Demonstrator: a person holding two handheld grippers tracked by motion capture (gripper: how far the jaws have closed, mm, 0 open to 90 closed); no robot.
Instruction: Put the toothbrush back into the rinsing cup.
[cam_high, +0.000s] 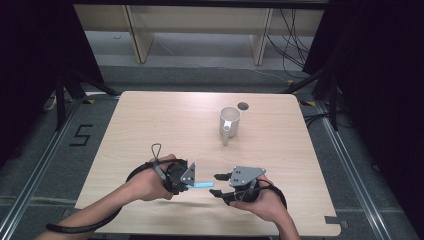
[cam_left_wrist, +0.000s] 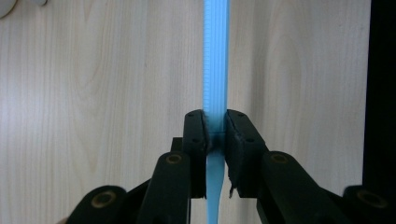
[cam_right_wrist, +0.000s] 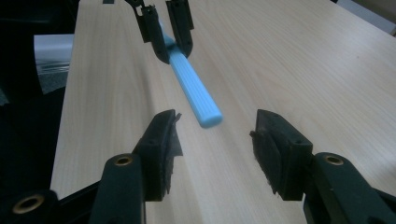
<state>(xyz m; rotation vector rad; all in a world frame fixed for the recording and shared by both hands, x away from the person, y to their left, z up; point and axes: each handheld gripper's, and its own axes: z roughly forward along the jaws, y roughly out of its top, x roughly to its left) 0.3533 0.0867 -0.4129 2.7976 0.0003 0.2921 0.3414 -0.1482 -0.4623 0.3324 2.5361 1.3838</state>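
Near the front edge of the table (cam_high: 150, 120), at about 6 o'clock from the mug (cam_high: 229, 122), the left gripper (cam_high: 192, 184) is clamped on a blue ribbed stick (cam_high: 202, 185), pads pinching it near its thin end; the left gripper view shows the stick (cam_left_wrist: 215, 60) running straight out past the jaws. The free thick end points toward 3 o'clock, at the right gripper (cam_high: 218, 185), whose jaws stand wide with nothing between them. In the right gripper view the stick's tip (cam_right_wrist: 208, 116) sits just ahead of the gap, not yet inside. Looks like a hand-over step: right needs to slide forward so the pads straddle the thick end, then close before left lets go. Both hands are low over the table, grippers roughly level, facing each other, wrists turned inward. Mug stands well apart, untouched.
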